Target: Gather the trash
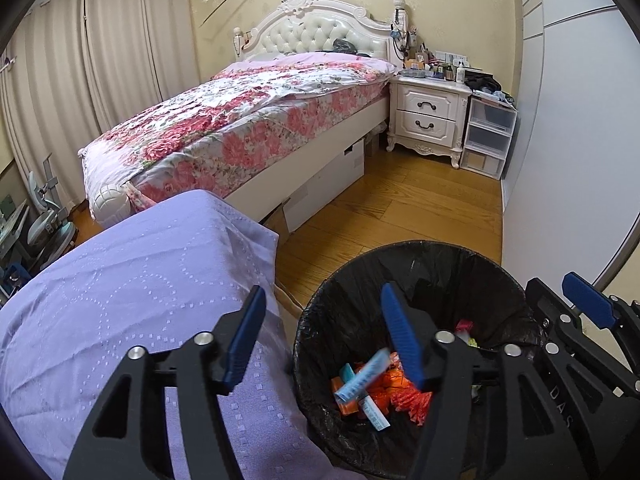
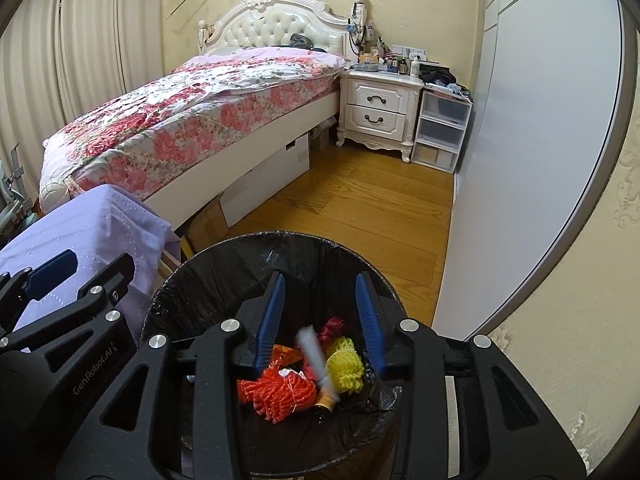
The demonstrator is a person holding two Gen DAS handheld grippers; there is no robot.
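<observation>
Left wrist view: left tool (image 1: pixel 320 334) spread wide and empty, blue packet (image 1: pixel 362 376) falling into trash bin (image 1: pixel 420 246) at 5 o'clock. Right tool (image 2: pixel 320 324) also parted; white stick (image 2: pixel 314 354) drops. Either could bounce off the heap over the rim.

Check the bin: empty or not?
Not empty. The bin has a black liner and holds orange netting, yellow netting and wrappers at the bottom.

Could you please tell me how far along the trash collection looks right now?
Done: wrappers and orange netting lie in the trash bin. In hand: nothing; left gripper and right gripper are open above it, blurred pieces dropping. Left: no loose trash visible.
</observation>
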